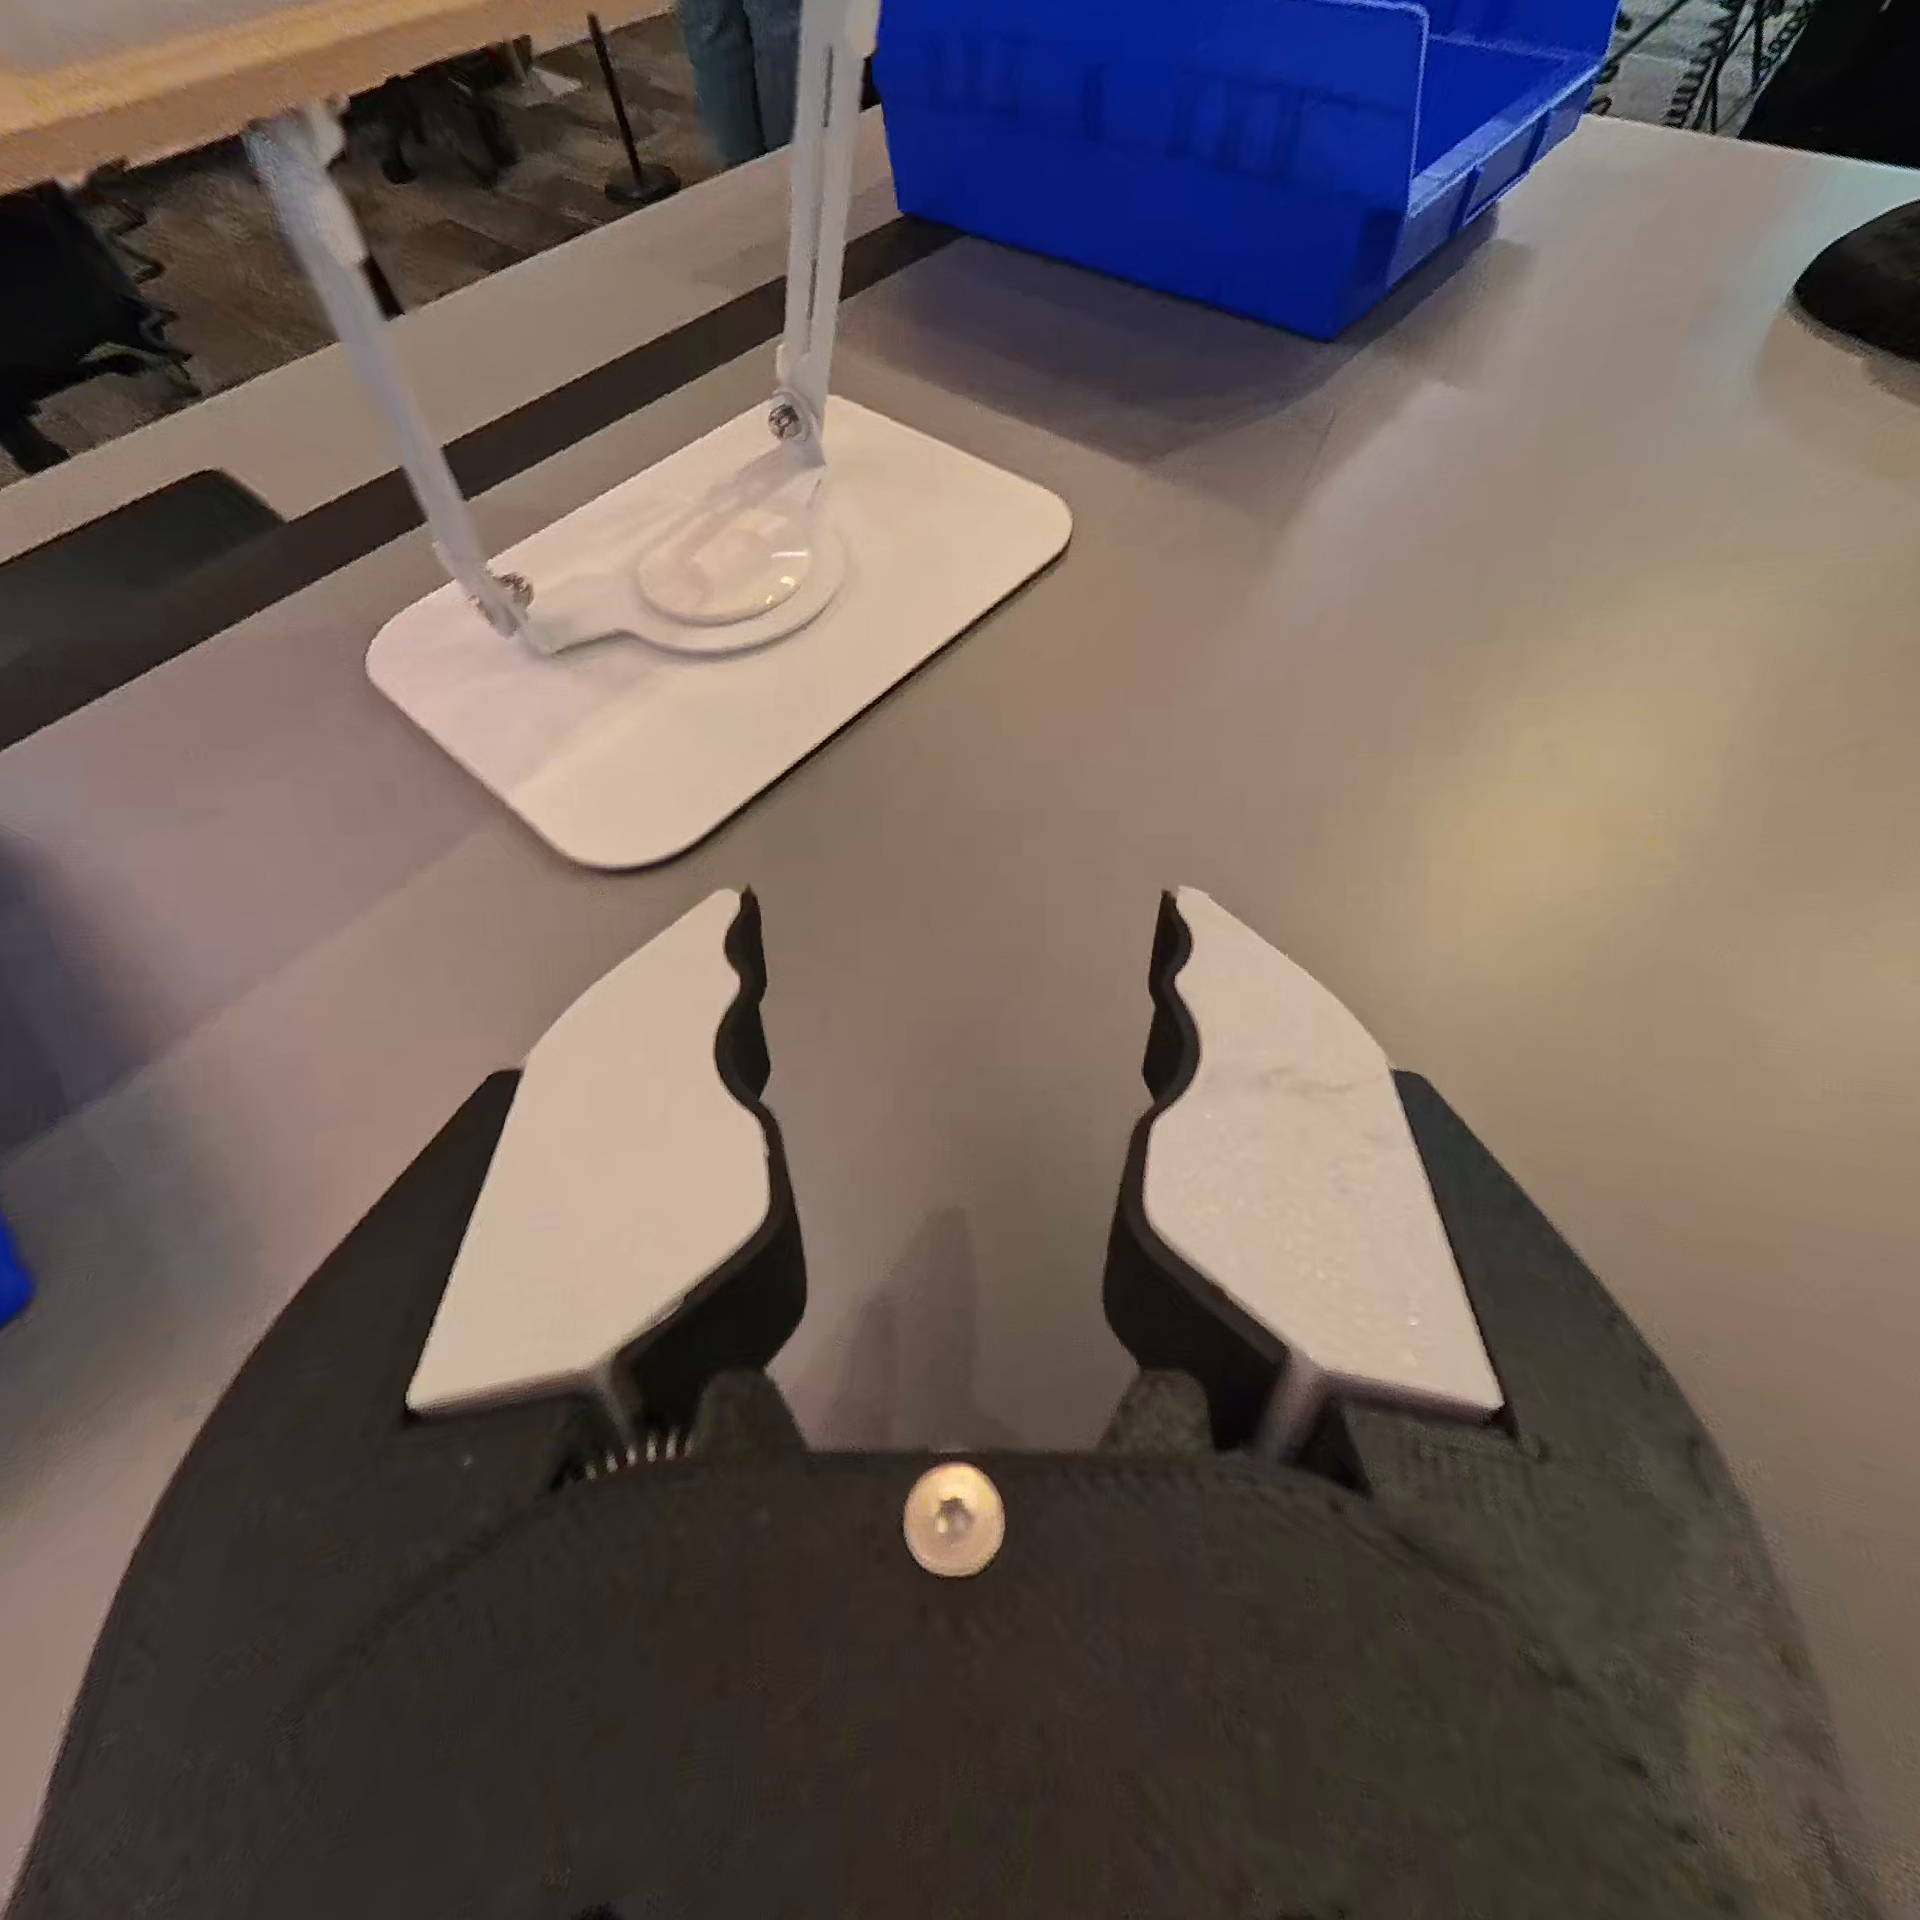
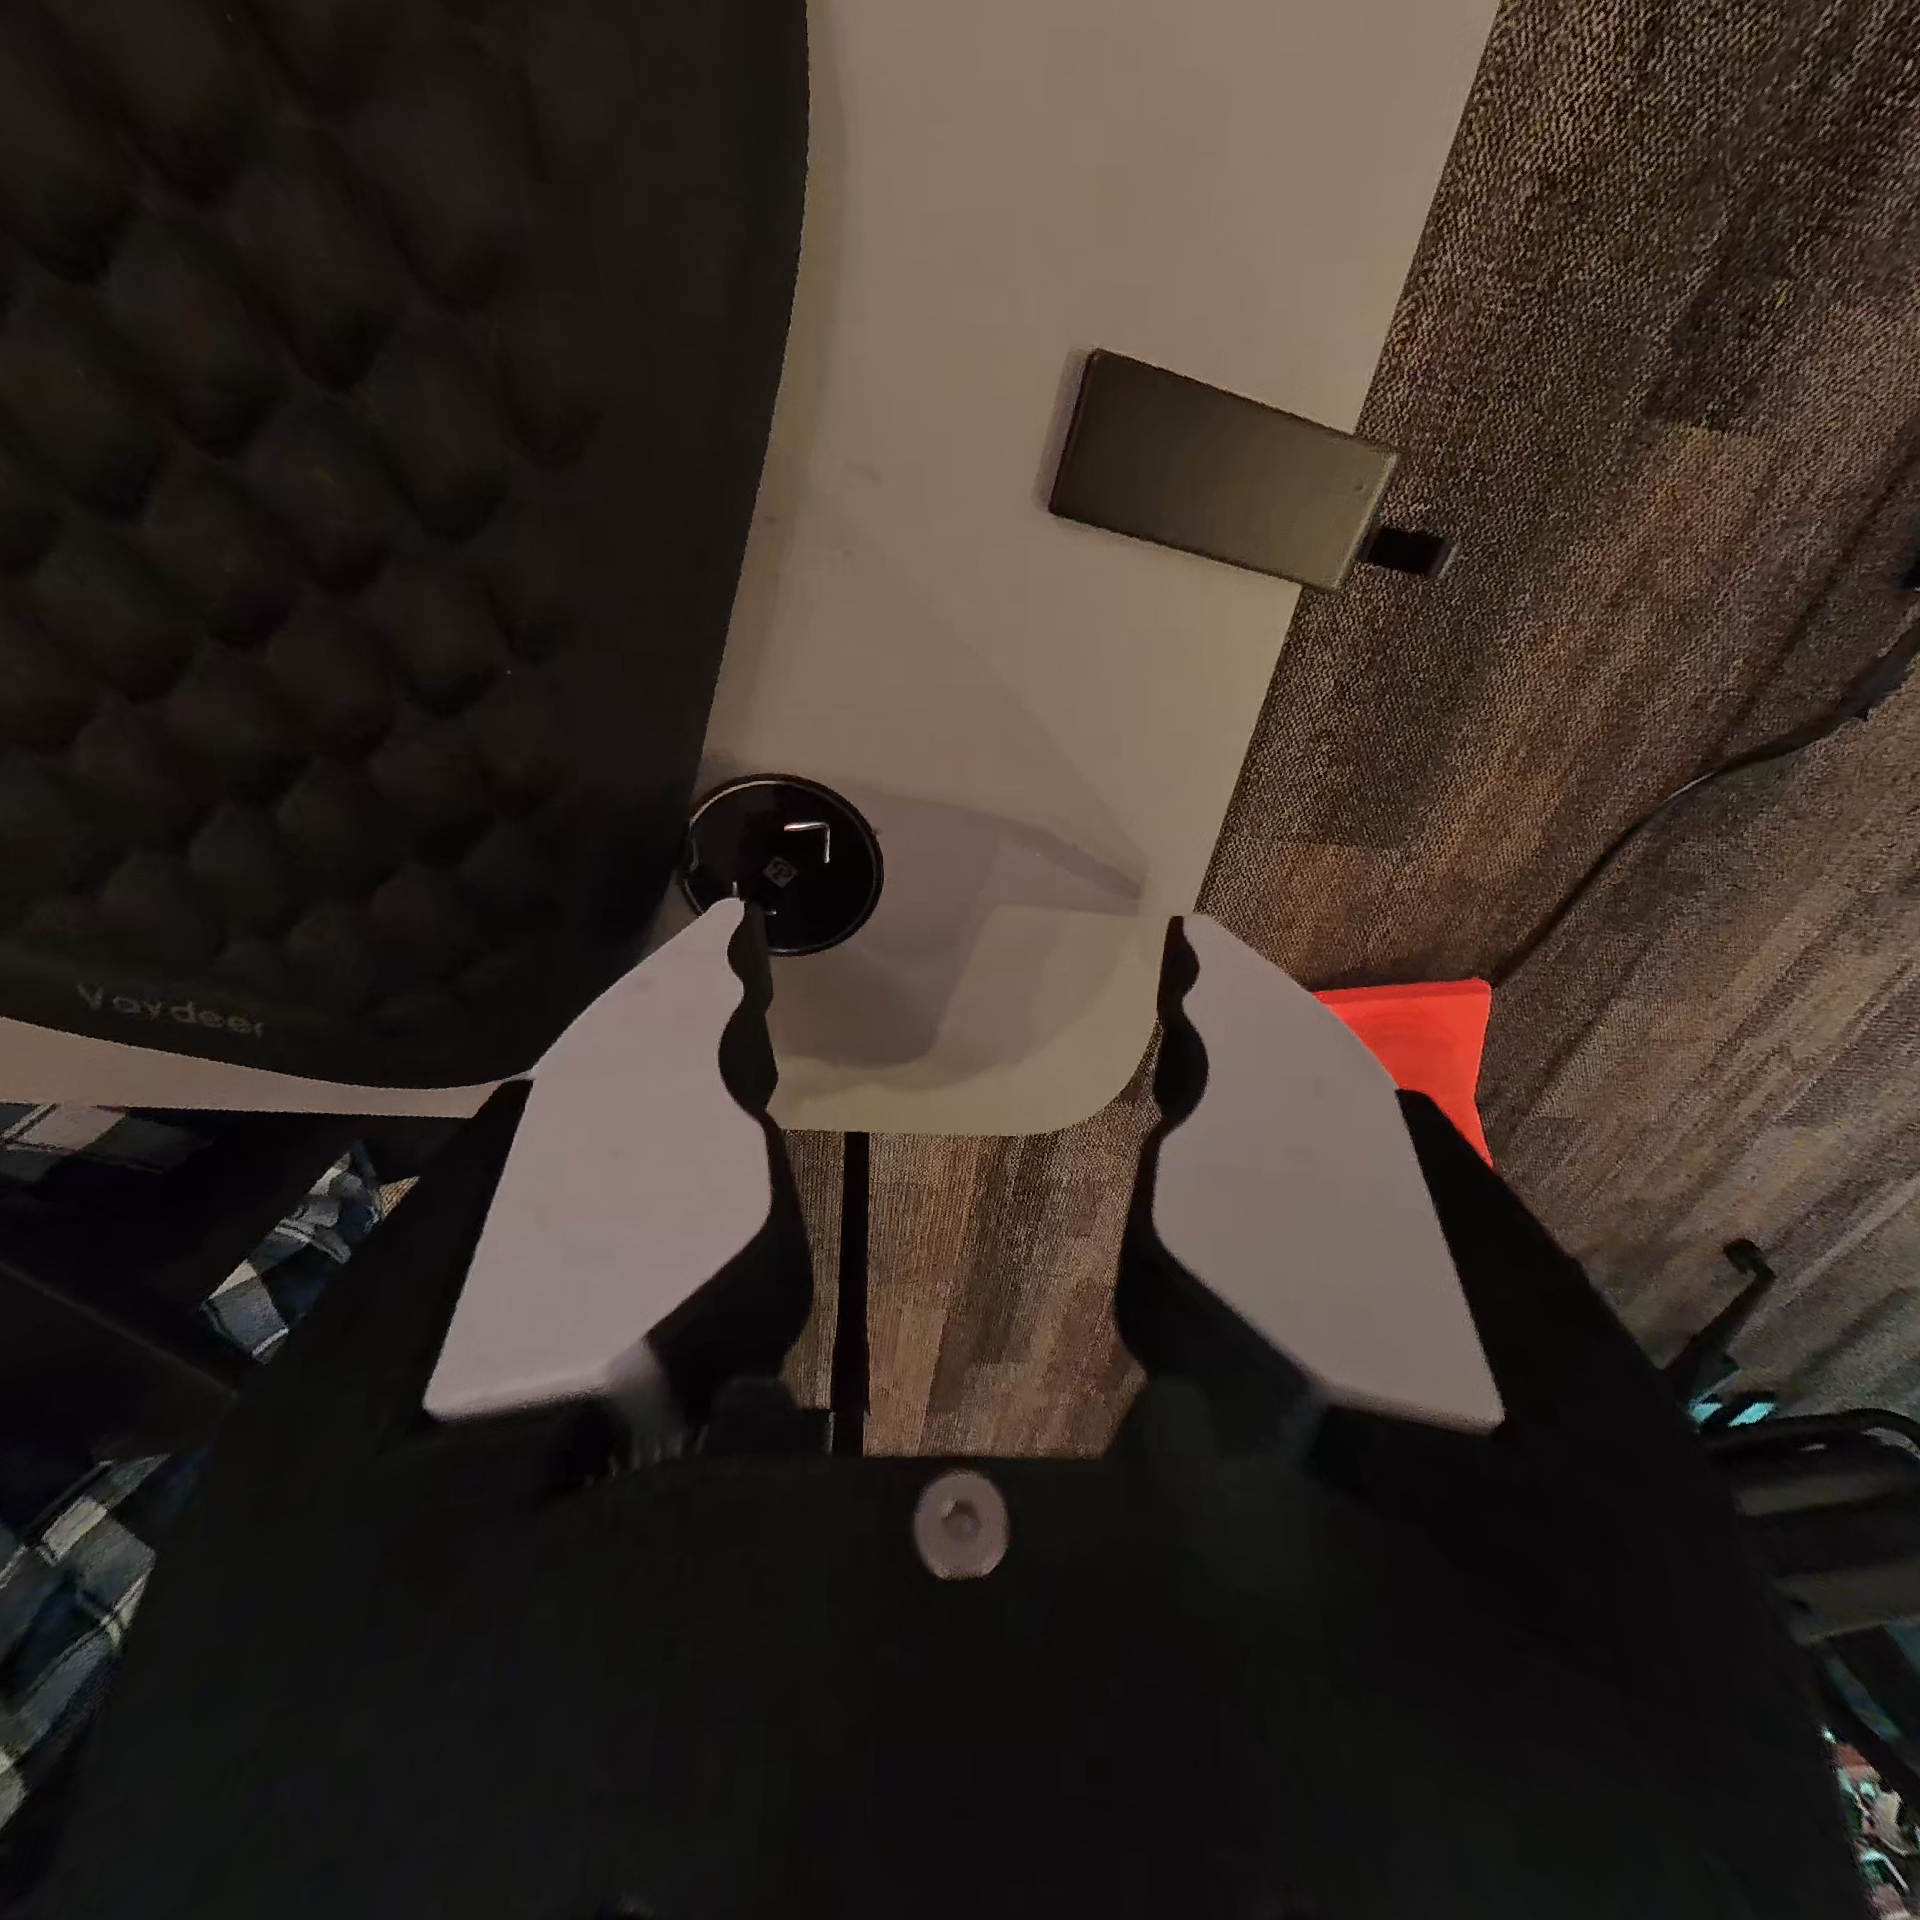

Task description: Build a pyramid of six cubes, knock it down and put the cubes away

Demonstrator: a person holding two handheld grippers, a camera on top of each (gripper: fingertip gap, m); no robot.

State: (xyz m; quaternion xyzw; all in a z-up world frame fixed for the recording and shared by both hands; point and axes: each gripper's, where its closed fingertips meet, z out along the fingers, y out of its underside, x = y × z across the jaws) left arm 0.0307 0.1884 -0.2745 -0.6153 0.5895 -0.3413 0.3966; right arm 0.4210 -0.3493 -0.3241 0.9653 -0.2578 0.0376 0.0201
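Both tongs [image 1: 961,914] [image 2: 961,935] gape bare — bin [image 1: 1195,177] long axis crosswise

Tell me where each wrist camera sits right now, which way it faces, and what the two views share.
Left wrist view: behind the open, empty left gripper, facing across the grey table toward a white stand base and blue bin.
Right wrist view: behind the open, empty right gripper, tilted down over the table corner, black cushion and carpet.
Shared: the table only; no cubes visible.
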